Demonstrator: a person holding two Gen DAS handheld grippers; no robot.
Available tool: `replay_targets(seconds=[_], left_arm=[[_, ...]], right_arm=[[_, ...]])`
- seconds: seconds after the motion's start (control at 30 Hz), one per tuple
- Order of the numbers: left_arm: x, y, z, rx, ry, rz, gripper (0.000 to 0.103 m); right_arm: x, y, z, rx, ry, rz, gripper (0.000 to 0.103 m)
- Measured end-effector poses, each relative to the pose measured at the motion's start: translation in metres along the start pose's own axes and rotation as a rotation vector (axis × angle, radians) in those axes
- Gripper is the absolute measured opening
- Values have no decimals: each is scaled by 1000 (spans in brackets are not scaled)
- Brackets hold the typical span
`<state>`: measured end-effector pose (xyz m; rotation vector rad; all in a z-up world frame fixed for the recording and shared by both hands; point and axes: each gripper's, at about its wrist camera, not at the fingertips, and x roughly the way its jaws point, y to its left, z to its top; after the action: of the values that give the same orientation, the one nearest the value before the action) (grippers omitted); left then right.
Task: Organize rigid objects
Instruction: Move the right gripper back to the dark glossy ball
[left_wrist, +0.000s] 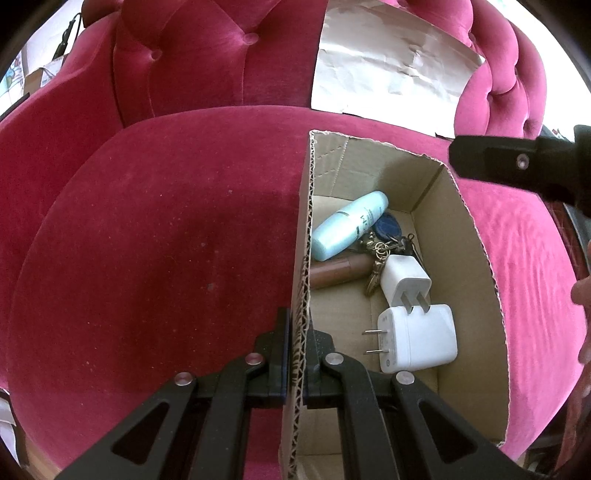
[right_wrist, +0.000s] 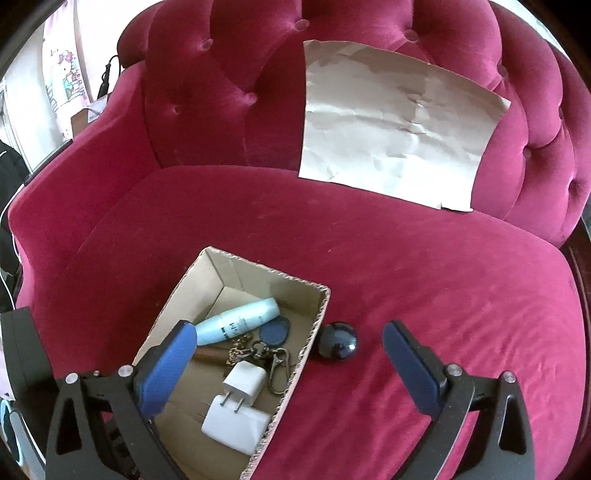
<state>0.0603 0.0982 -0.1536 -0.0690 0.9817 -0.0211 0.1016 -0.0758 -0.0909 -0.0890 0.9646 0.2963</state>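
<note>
An open cardboard box (left_wrist: 476, 280) (right_wrist: 173, 295) sits on the red velvet sofa seat. In it lie a light blue bottle (left_wrist: 349, 225) (right_wrist: 236, 321), a brown tube (left_wrist: 340, 271), a bunch of keys with a blue fob (left_wrist: 388, 227) (right_wrist: 273, 330), and two white plug chargers (left_wrist: 417, 341) (right_wrist: 236, 424). My left gripper (left_wrist: 297, 343) is shut on the box's left wall. My right gripper (right_wrist: 291, 365) is open and empty above the box's right wall. A dark shiny ball (right_wrist: 338, 339) lies on the seat just outside that wall, between the right fingers.
A crumpled sheet of brown paper (right_wrist: 395, 125) (left_wrist: 388, 62) leans on the tufted backrest (right_wrist: 229, 85). The right gripper's black body (left_wrist: 517, 162) shows at the right edge of the left wrist view. Sofa arms rise at both sides.
</note>
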Motion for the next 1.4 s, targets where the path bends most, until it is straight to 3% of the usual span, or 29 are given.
replay_targets(seconds=[0.83,1.4], left_arm=[[0,0,-1,8,-2,3,4],[0,-3,0,15,-2,8,4]], right_arm=[[-11,-67,-12,51,-33,-47,103],[8,-79,-43,-34,31,-49,103]])
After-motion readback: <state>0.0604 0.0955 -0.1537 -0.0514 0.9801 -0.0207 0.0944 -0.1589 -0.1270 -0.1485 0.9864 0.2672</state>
